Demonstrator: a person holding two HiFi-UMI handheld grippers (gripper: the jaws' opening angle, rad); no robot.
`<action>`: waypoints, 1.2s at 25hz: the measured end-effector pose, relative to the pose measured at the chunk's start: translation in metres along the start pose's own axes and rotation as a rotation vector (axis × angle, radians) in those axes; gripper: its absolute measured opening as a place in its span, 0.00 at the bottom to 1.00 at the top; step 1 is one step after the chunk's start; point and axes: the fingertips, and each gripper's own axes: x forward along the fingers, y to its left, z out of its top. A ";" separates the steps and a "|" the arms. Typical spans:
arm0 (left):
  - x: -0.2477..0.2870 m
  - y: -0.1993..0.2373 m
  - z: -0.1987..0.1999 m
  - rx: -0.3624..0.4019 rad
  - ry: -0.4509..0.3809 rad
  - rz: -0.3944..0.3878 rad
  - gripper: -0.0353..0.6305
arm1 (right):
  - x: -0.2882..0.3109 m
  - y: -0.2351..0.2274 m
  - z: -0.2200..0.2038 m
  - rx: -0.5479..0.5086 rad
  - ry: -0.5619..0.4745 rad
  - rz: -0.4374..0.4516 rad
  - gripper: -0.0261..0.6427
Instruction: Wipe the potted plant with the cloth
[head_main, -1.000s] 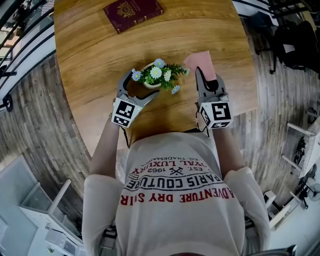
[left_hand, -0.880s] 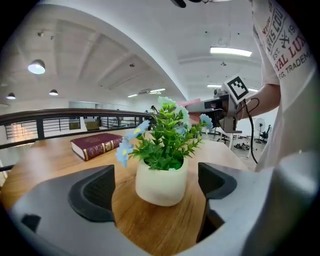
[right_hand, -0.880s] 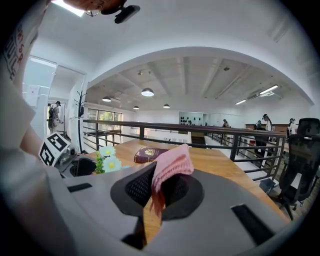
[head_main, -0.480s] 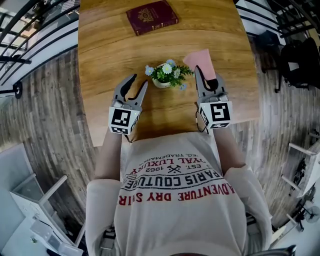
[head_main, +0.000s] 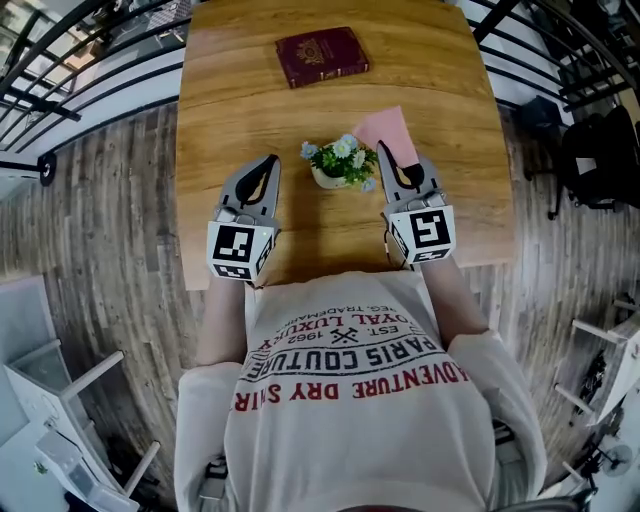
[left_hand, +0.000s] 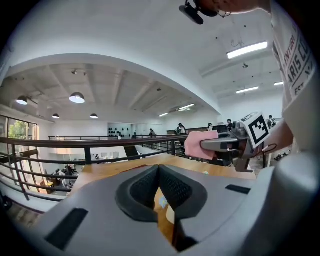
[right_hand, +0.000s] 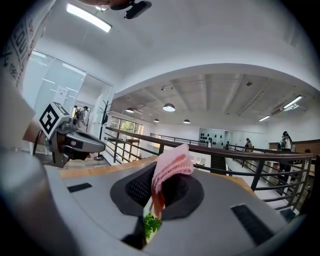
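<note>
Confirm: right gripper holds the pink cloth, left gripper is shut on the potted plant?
Not quite. The left gripper has just closed on nothing, as the left gripper view shows; the potted plant stands free on the table. The right gripper does hold the pink cloth.

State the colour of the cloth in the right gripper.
Pink; the cloth shows best in the right gripper view.

The shirt (head_main: 350, 400) reads "PARIS COUTURE" and "ADVENTURE DRY".

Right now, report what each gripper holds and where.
Right gripper: pink cloth, pinched by its near edge, bunched between its jaws. Left gripper: jaws just closed, nothing between them.
</note>
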 end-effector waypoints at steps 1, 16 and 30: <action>-0.003 0.001 0.004 0.000 -0.008 0.010 0.08 | 0.001 0.002 0.001 -0.002 -0.001 0.013 0.09; -0.010 0.014 0.021 0.051 -0.041 0.062 0.08 | 0.000 0.015 0.006 -0.008 0.017 0.088 0.09; -0.003 0.011 0.026 0.042 -0.046 0.064 0.08 | -0.003 0.004 0.016 0.010 -0.031 0.027 0.09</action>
